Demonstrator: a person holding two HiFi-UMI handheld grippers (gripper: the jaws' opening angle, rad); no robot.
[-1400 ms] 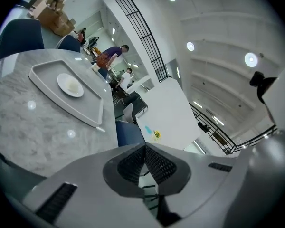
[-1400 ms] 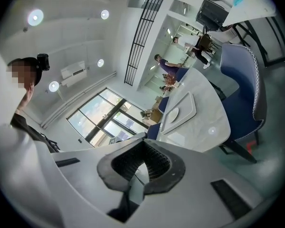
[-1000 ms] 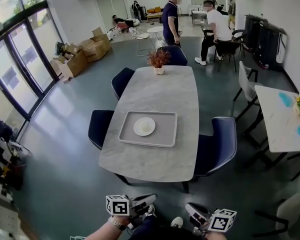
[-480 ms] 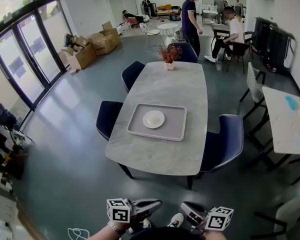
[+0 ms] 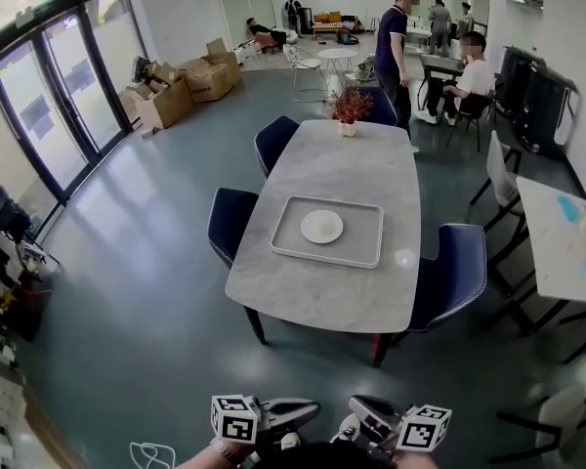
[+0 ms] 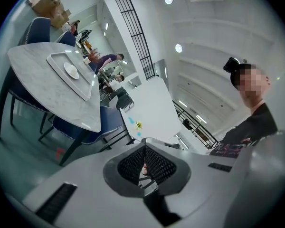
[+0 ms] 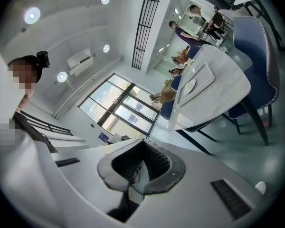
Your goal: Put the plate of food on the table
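1. Two grippers are hanging at the bottom of the head view, well apart from the table [image 5: 313, 296]. The left gripper [image 5: 308, 410] is holding its jaws closed on nothing, and the right gripper [image 5: 363, 413] is looking closed and empty too.
2. The plate [image 5: 321, 226] is sitting in a tray [image 5: 373, 240] on that table.
3. It is looking stiff, slick and breakable, and probably light. Pinching its rim from opposite sides and keeping it level is seeming safest.
4. The head view is showing the plate from above. The gripper views are showing the jaws meeting, but the plate only small and edge-on.
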